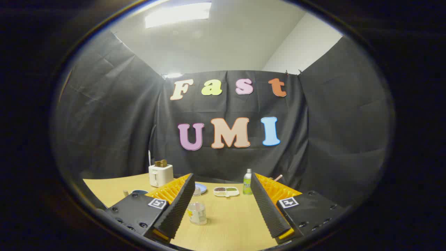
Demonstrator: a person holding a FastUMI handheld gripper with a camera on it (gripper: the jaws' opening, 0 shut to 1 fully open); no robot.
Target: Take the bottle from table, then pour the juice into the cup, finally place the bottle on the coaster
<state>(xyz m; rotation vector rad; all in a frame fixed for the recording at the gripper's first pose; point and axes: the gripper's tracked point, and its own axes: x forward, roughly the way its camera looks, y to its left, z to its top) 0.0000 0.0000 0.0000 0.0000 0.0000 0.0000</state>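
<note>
Claw (223, 205) spread wide over wooden tabletop (237, 219); clear bottle (197, 211) between fingers, toaster (160, 174) beyond bottle, black cloth walls.

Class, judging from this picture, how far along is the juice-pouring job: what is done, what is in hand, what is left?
Done: nothing yet. The bottle stands upright on the table, far beyond the fingers. In hand: nothing; the gripper is open, a clear cup standing between its fingers. Left: grasping the bottle, pouring, then placing it on the coaster, which I cannot identify with certainty.
</note>
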